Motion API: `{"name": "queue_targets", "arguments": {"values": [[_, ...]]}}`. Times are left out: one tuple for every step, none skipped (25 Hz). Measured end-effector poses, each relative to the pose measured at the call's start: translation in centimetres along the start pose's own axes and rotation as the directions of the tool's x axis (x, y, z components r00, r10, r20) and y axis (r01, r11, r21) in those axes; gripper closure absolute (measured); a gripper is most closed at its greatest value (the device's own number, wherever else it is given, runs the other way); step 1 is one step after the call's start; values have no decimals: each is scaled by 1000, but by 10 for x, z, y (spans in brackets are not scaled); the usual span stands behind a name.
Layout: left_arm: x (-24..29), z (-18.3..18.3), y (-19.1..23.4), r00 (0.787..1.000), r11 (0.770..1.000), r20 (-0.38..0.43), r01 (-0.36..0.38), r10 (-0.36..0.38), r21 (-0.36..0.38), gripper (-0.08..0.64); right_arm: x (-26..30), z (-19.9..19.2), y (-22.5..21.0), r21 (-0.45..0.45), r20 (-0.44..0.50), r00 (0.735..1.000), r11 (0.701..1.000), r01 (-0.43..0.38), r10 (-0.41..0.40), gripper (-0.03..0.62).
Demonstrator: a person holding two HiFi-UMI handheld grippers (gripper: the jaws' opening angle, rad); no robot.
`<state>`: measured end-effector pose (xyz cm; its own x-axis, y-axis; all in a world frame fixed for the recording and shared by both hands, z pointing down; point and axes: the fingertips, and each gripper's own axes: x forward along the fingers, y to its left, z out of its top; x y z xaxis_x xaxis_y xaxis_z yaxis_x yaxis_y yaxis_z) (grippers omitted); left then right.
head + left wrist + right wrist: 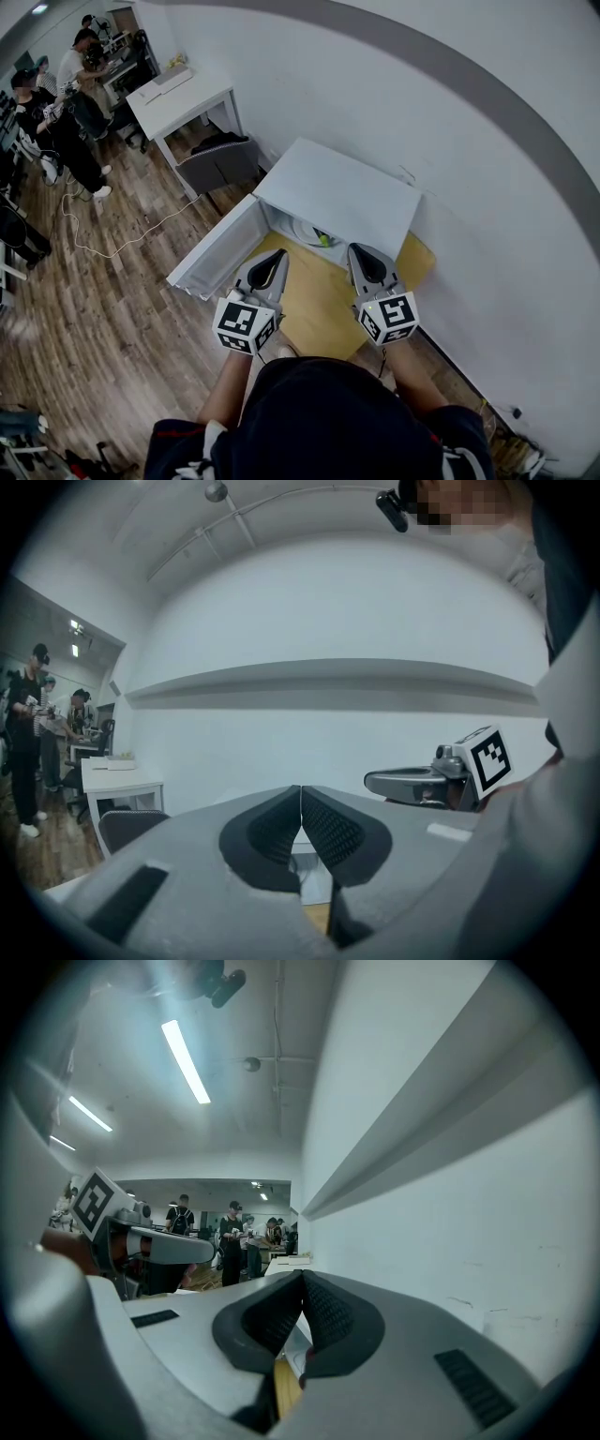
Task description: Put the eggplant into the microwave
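Note:
A white microwave (342,192) stands on a yellow wooden table (314,305) against the wall, its door (220,246) swung open to the left. Inside lies a white plate (305,228) with a small green thing (323,240) on it; I cannot tell if it is the eggplant. My left gripper (272,265) hangs level in front of the door, and its pads (281,822) meet with nothing between them. My right gripper (367,261) hangs beside it before the opening, its pads (323,1309) also together and empty. Each shows in the other's view: right gripper (441,780), left gripper (141,1241).
A white desk (178,98) and a grey chair (220,164) stand behind the microwave on the left. Several people (56,122) are at the far left on the wooden floor, where a white cable (122,246) trails. A white wall (487,187) runs along the right.

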<state>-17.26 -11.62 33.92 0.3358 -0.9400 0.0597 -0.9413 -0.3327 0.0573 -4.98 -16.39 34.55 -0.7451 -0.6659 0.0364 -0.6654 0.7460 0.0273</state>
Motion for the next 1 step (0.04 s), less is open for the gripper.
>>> {"name": "queue_targets", "arguments": {"values": [[0,1,-1,1000,1000,1,1,-1,-1,543,-1,1,0,-1,0,1000,1000,-1,1,580]]}}
